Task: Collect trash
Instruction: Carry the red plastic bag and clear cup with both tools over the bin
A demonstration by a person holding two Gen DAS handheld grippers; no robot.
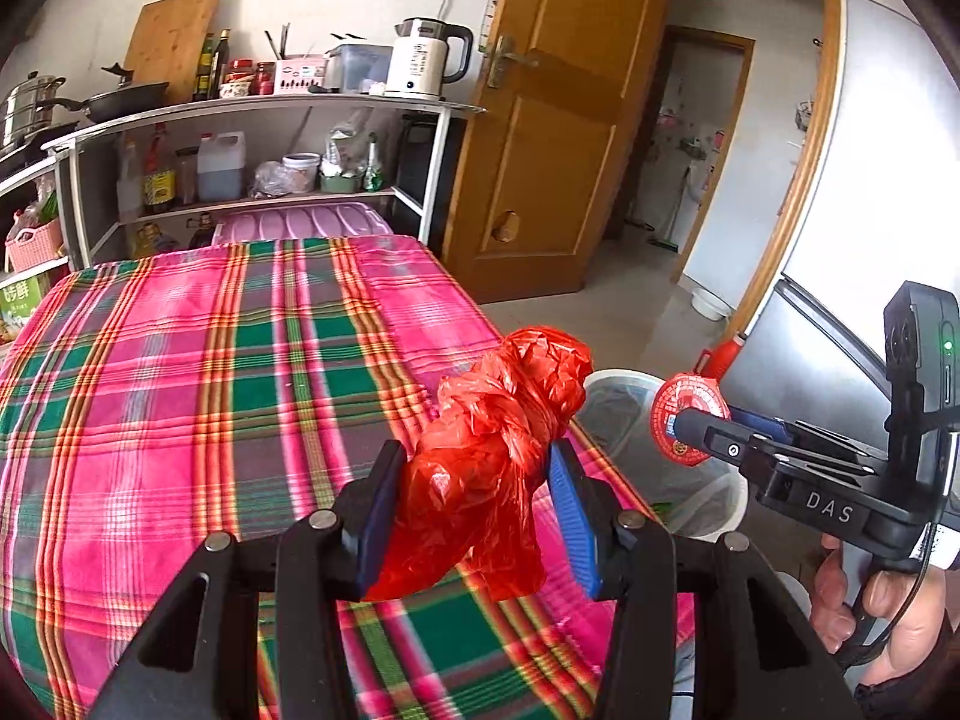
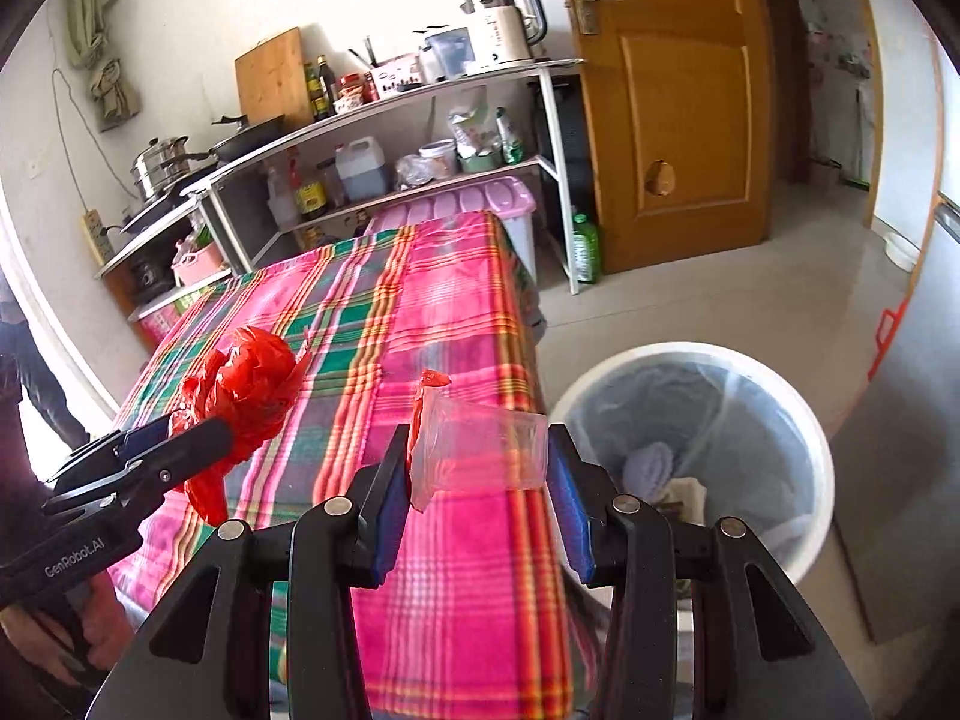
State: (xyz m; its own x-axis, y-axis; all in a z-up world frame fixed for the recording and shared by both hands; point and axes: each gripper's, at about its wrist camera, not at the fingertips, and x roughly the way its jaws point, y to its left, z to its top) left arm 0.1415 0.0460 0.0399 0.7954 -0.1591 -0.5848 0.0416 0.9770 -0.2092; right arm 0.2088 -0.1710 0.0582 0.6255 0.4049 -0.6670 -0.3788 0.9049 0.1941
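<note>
Now from my left wrist, my left gripper [image 1: 474, 516] pinches a crumpled red bag [image 1: 492, 462] above the plaid cloth [image 1: 180, 372], while from my right wrist, my right gripper [image 2: 477, 498] clamps a clear cup [image 2: 480, 450] beside the white bin [image 2: 810, 438].

We're in a home kitchen: a white shelf rack [image 1: 264, 114] carrying an electric kettle [image 1: 423, 57], oil bottles [image 1: 213, 63], a cutting board [image 1: 171, 42] and a wok [image 1: 123, 99]; a steamer pot [image 2: 159, 165] beside; a plaid-clothed desk [image 1: 210, 372]; a wooden door [image 1: 558, 114]; a fridge [image 1: 852, 252].
</note>
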